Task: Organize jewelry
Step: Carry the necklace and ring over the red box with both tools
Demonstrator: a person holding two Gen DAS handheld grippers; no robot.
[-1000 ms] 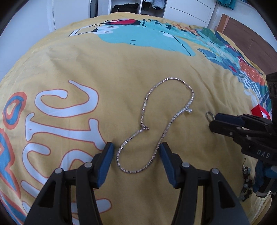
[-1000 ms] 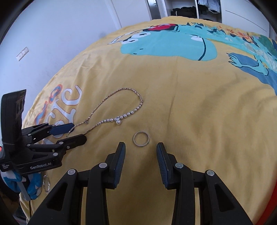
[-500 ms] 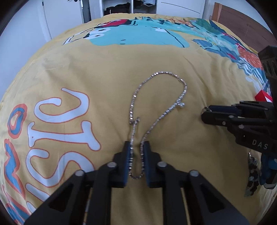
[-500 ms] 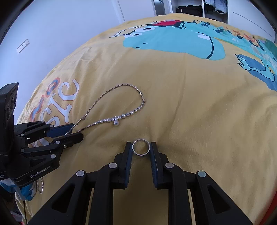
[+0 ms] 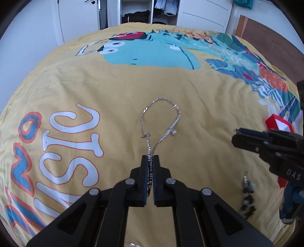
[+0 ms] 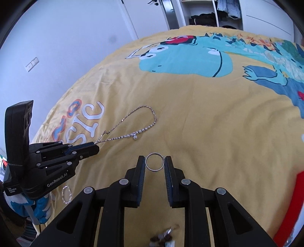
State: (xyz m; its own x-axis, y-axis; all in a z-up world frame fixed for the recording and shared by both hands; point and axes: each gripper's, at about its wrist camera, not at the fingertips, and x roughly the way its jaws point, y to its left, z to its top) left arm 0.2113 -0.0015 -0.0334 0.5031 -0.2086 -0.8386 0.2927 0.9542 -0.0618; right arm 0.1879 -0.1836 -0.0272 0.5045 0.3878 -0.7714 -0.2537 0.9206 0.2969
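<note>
A silver bead necklace (image 5: 161, 121) lies on the yellow printed bedspread (image 5: 114, 91). My left gripper (image 5: 150, 158) is shut on the necklace's near end; the rest of the chain trails away over the cloth. It also shows in the right wrist view (image 6: 136, 121), running into the left gripper (image 6: 95, 149). My right gripper (image 6: 154, 161) is shut on a silver ring (image 6: 154, 161), clamped between its fingertips above the bedspread (image 6: 209, 123). In the left wrist view the right gripper (image 5: 235, 136) comes in from the right with its jaws together.
A dark bead bracelet (image 5: 247, 197) lies on the cloth at the right. A small silver bracelet (image 6: 66, 193) lies near the left gripper. A red box (image 5: 277, 123) sits at the right edge. White wardrobes (image 5: 205, 13) stand behind the bed.
Both grippers went from open to shut, the left on the necklace's end and the right on the ring. Both have lifted, and the necklace's loop is drawn narrower.
</note>
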